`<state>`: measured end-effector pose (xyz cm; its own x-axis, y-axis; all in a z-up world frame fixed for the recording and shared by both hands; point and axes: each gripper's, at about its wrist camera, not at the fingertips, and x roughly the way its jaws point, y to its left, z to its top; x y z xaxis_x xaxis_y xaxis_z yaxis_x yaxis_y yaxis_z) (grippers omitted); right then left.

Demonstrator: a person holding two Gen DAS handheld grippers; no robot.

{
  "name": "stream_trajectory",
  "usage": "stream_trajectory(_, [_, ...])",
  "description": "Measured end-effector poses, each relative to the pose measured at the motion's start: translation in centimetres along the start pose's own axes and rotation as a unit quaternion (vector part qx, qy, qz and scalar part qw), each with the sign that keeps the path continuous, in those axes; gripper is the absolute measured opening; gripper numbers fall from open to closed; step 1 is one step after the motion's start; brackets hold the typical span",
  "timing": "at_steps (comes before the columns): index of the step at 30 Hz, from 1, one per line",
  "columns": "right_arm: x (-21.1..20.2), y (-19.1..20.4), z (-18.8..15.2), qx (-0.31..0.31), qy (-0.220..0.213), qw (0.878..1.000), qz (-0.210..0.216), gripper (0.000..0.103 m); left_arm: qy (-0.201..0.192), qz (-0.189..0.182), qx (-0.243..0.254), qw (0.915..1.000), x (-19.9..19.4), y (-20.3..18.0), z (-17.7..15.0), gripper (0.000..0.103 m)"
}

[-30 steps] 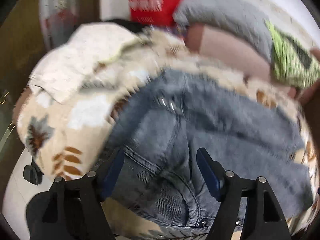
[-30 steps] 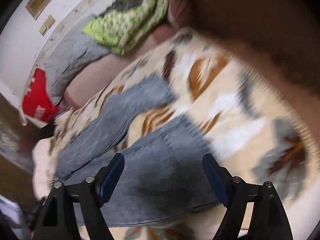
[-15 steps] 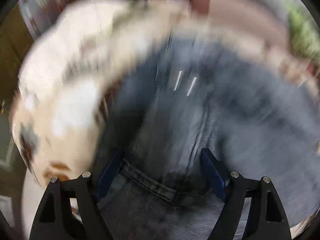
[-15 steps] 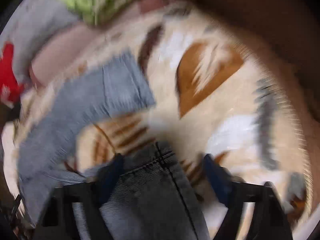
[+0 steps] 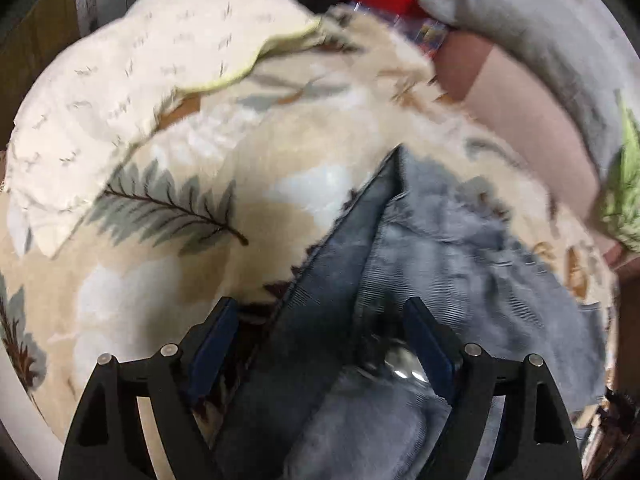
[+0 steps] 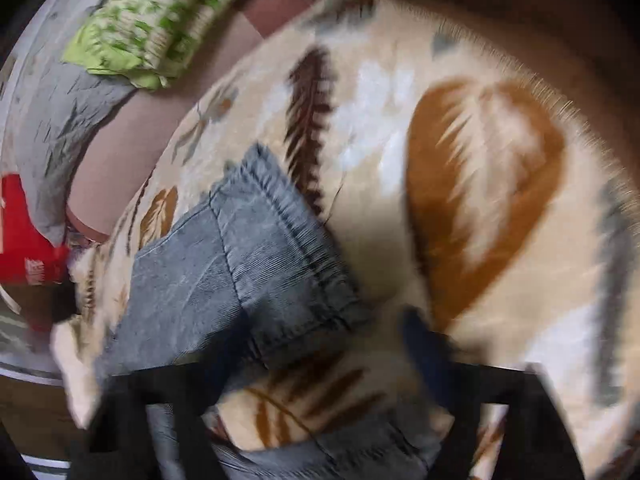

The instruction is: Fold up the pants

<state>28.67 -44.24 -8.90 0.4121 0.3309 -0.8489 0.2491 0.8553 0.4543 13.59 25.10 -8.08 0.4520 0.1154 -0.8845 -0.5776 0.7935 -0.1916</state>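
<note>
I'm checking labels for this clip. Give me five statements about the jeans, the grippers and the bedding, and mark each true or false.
1. The jeans lie on a leaf-patterned blanket. True.
2. The left gripper has denim between its fingers. True.
3. The jeans are black leather. False: they are grey-blue denim.
4. A green patterned cloth lies on top of the jeans. False: it lies apart from them, beyond the blanket's edge.
5. The right gripper is seen sharply. False: it is motion-blurred, so its grip cannot be judged.
</note>
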Motion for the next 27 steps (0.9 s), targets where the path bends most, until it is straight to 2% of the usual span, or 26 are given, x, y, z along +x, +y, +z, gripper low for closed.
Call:
stream_trajectory(1, [-0.3, 0.5, -0.5, -0.016, -0.004, 1.000, -0.021, 0.030, 0.007, 0.007, 0.007, 0.9999, 0.7, -0.2, 0.0, 0.084])
stream_trajectory(2, [-0.4, 1.1, -0.8, -0.034, -0.008, 0.999, -0.035, 0.020, 0.005, 0.018, 0.013, 0.9997, 1.0, -0.4, -0.1, 0.084])
stream_trajectory(3, [-0.9, 1.7, -1.0, -0.048, -0.012, 0.998, -0.038, 0.020, 0.001, 0.025, 0.021, 0.9995, 0.7, -0.9, -0.1, 0.084])
stream_trajectory(6, [-5.1, 3.3, -2.1, -0.103, -0.085, 0.987, -0.086, 0.019, -0.005, 0.031, 0.031, 0.9990, 0.4, -1.4, -0.1, 0.083])
stream_trajectory(7, [-5.7, 3.2, -2.5, -0.109, -0.092, 0.985, -0.093, 0.019, -0.010, 0.029, 0.033, 0.9990, 0.3, -1.6, 0.0, 0.083])
stream_trajectory(8, [-5.5, 3.0, -3.0, -0.119, -0.092, 0.983, -0.110, 0.026, -0.017, 0.031, 0.037, 0.9987, 0.3, -1.9, 0.4, 0.083])
stream_trajectory(9, [-4.0, 2.6, -3.0, -0.130, -0.073, 0.980, -0.130, 0.033, -0.024, 0.030, 0.039, 0.9985, 0.4, -2.2, 0.8, 0.083])
stream_trajectory(10, [-1.6, 1.9, -3.1, -0.137, -0.027, 0.979, -0.145, 0.059, -0.029, 0.023, 0.038, 0.9986, 0.5, -2.5, 1.4, 0.083])
stream_trajectory(11, [0.3, 0.9, -3.1, -0.132, 0.015, 0.981, -0.142, 0.067, -0.032, 0.014, 0.037, 0.9987, 0.5, -2.7, 2.0, 0.083])
stream_trajectory(15, [-2.8, 0.4, -1.3, -0.075, -0.074, 0.991, -0.077, 0.070, -0.047, 0.000, 0.062, 0.9969, 0.4, -4.6, 4.6, 0.083])
stream_trajectory(17, [-3.5, 1.3, 0.4, -0.067, -0.098, 0.992, -0.043, 0.073, -0.044, -0.007, 0.051, 0.9977, 1.6, -5.4, 6.5, 0.083])
stream_trajectory(19, [-2.4, 3.1, 3.0, -0.079, -0.096, 0.992, -0.013, 0.073, -0.032, -0.023, 0.050, 0.9979, 2.9, -6.2, 7.9, 0.081])
stream_trajectory(20, [-1.5, 3.8, 4.2, -0.084, -0.093, 0.992, -0.007, 0.073, -0.024, -0.036, 0.049, 0.9979, 3.3, -6.4, 8.4, 0.077])
stream_trajectory(21, [-0.6, 4.2, 5.4, -0.084, -0.090, 0.992, -0.012, 0.073, -0.013, -0.043, 0.048, 0.9978, 3.9, -6.9, 9.0, 0.064])
stream_trajectory(22, [0.3, 4.3, 6.3, -0.083, -0.088, 0.992, -0.019, 0.073, -0.006, -0.043, 0.050, 0.9978, 4.3, -7.2, 9.4, 0.056])
stream_trajectory(24, [3.3, 4.8, 7.8, -0.082, -0.062, 0.994, -0.022, 0.073, -0.003, -0.046, 0.045, 0.9979, 5.1, -7.6, 10.1, 0.056])
stream_trajectory(27, [4.6, 4.4, 7.4, -0.087, -0.033, 0.995, -0.031, 0.073, 0.015, -0.042, 0.036, 0.9984, 6.8, -7.6, 10.6, 0.056])
